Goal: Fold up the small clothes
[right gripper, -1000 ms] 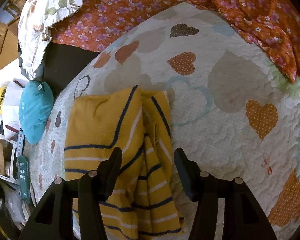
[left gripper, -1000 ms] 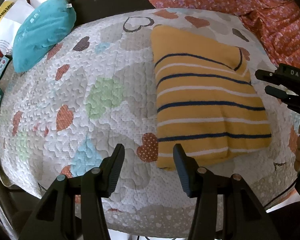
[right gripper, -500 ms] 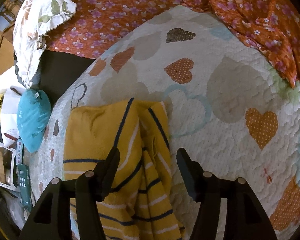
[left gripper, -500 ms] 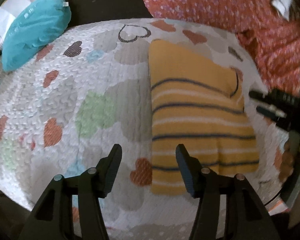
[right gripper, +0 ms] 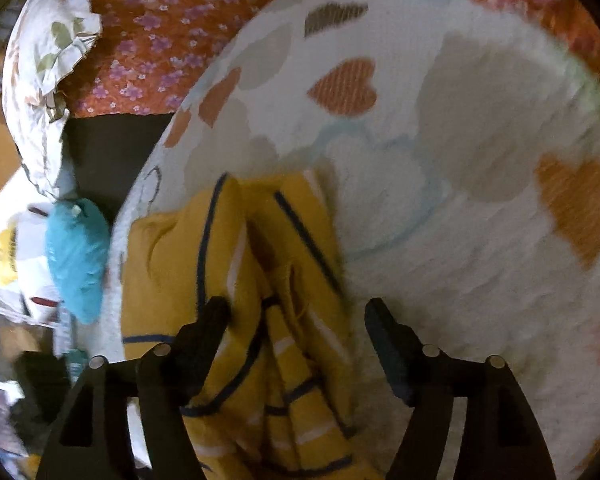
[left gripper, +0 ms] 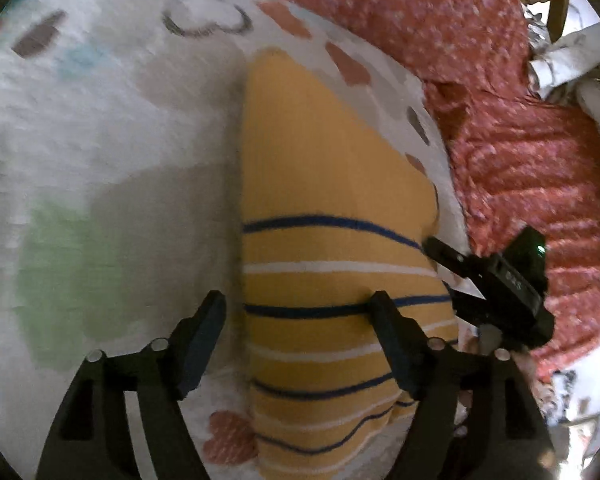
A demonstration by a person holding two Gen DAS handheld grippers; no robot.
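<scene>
A folded yellow garment [left gripper: 328,208] with navy and white stripes lies on a white heart-print quilt [left gripper: 100,128]. My left gripper [left gripper: 300,316] is open and hovers low over the garment's near half, its jaws straddling it. The right gripper's black body [left gripper: 496,284] shows at the garment's right edge in the left wrist view. In the right wrist view the garment [right gripper: 260,280] shows its bunched folded edge, and my right gripper [right gripper: 296,320] is open above that edge, holding nothing.
A red floral bedsheet [left gripper: 520,128] lies beyond the quilt. A teal pouch [right gripper: 76,256] and a floral pillow [right gripper: 40,64] sit at the quilt's far side. Boxes and clutter stand beside the bed [right gripper: 8,264].
My left gripper has moved forward and right, now over the garment instead of beside it. My right gripper has come lower and closer to the garment's folded edge. Both stayed open.
</scene>
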